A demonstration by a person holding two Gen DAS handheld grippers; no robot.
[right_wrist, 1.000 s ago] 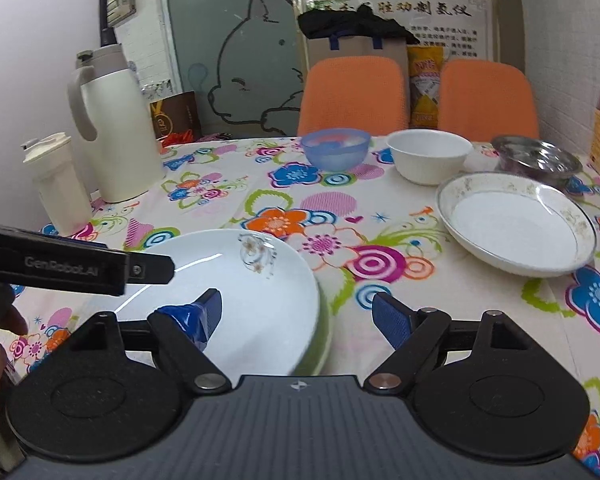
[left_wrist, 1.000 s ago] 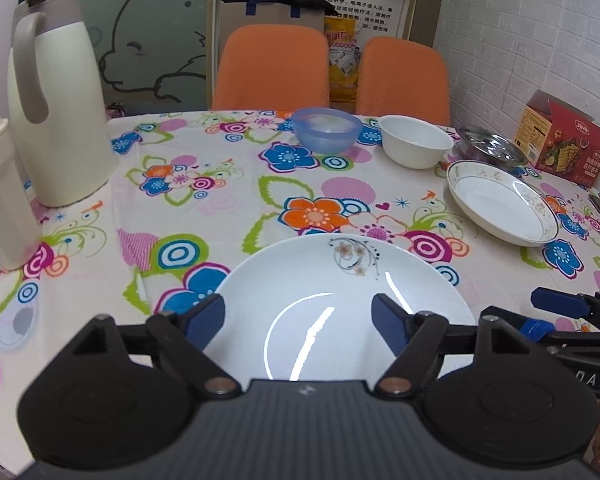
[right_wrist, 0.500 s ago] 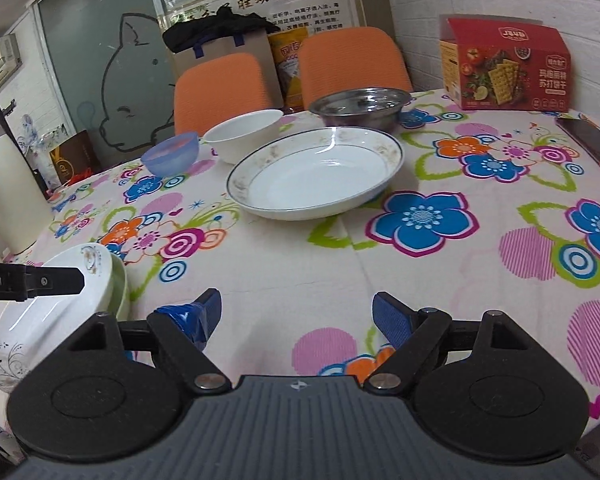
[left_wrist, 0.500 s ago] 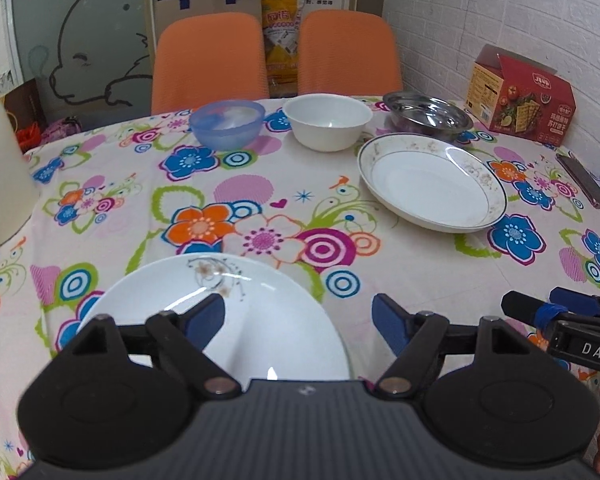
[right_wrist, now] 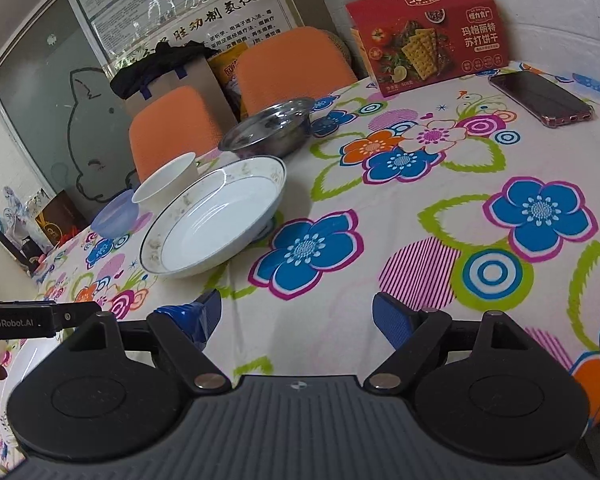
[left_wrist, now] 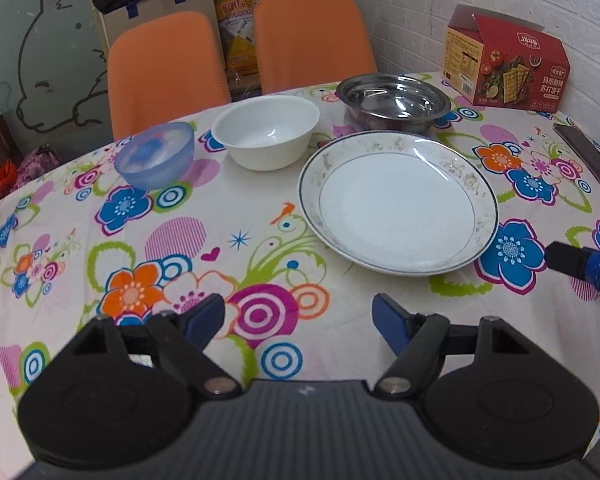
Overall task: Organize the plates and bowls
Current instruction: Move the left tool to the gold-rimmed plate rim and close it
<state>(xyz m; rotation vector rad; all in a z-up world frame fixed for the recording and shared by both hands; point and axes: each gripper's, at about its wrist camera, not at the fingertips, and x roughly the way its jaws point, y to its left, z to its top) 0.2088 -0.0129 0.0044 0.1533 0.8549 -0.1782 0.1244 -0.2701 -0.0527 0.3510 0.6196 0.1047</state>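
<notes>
Both grippers have swung away from the near plate, which is now out of view, toward the rimmed plate [left_wrist: 400, 200].
The left gripper [left_wrist: 298, 320] hangs over bare tablecloth [left_wrist: 240, 240] with its jaws apart and nothing between them. The right gripper [right_wrist: 296, 318] is likewise open and empty, its view tilted. The plate lies ahead of the left gripper and slightly right, with the right gripper's fingertip [left_wrist: 576, 260] just beside its right edge. Behind the plate stand a steel bowl [left_wrist: 392, 98], a white bowl [left_wrist: 266, 136] and a blue bowl [left_wrist: 154, 154] in a row, the steel one nearly touching the plate's rim. A cracker box [left_wrist: 504, 64] and a phone [left_wrist: 586, 154] lie well apart to the right.
</notes>
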